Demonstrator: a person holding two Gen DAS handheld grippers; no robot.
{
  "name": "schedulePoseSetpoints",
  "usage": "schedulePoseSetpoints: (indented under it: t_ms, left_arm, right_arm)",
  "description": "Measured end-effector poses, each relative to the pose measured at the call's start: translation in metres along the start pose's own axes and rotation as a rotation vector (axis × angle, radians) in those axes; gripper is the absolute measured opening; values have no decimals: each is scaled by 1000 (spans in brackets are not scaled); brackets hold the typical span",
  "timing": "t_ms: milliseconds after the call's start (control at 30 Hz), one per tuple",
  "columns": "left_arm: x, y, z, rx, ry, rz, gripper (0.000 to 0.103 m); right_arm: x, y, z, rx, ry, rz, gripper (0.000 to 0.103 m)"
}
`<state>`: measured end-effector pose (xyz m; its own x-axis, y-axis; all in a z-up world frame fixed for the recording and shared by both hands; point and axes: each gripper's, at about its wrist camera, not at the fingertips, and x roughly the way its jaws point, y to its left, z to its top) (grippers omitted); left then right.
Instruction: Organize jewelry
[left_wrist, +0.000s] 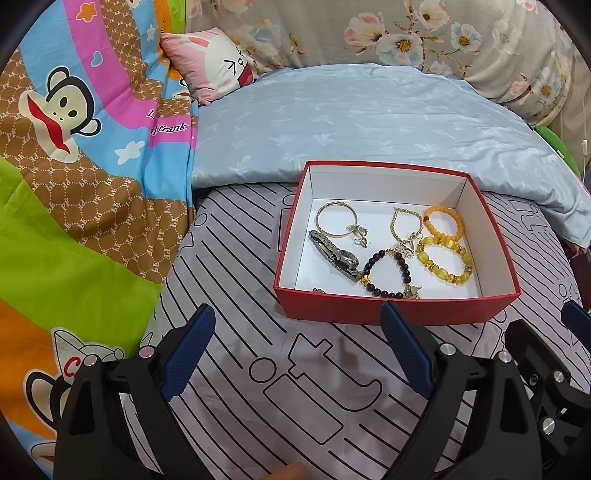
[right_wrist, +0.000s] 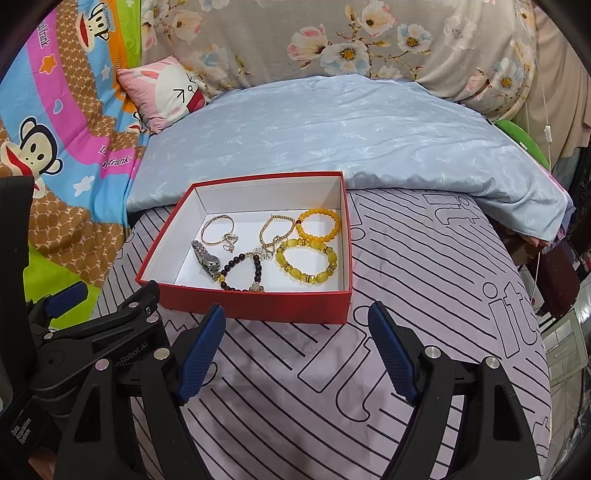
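A red box (left_wrist: 399, 308) (right_wrist: 258, 304) with a white inside sits on the striped bed sheet. It holds several pieces: a gold bangle (left_wrist: 336, 219), a silver watch (left_wrist: 338, 254), a dark bead bracelet (left_wrist: 388, 273), a thin gold chain (left_wrist: 404, 227) and two yellow bead bracelets (left_wrist: 443, 221) (left_wrist: 445, 262). The pieces lie side by side and some touch. My left gripper (left_wrist: 297, 321) is open and empty, just in front of the box. My right gripper (right_wrist: 297, 319) is open and empty, also in front of the box. The left gripper's body shows at the left of the right wrist view (right_wrist: 92, 325).
A light blue quilt (left_wrist: 369, 118) lies behind the box. A monkey-print blanket (left_wrist: 74, 166) covers the left side. A pink rabbit pillow (left_wrist: 218, 62) and floral bedding (left_wrist: 406, 33) are at the back. The bed's edge falls off at the right (right_wrist: 546, 314).
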<state>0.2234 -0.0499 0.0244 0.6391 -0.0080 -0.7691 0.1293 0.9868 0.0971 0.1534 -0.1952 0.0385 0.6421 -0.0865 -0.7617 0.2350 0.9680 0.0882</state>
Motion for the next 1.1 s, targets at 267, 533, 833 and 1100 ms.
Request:
schedulePoseSetpoints:
  t_ms: [267,533,833,1100]
  left_arm:
    - [1,-1,-1,-2,8,2,88]
    - [4,0,-2,-3,21,-7,88]
    - [3,-1,-2,-3,21,-4,88]
    - [3,0,-3,-1,20,-1,89]
  right_arm:
    - [0,-2,-1,2,4,-1,78]
    - [0,-1,-3,0,4,-9,78]
    - [1,0,-4,-1,3,-12,78]
    - [1,0,-4,-1,3,-12,78]
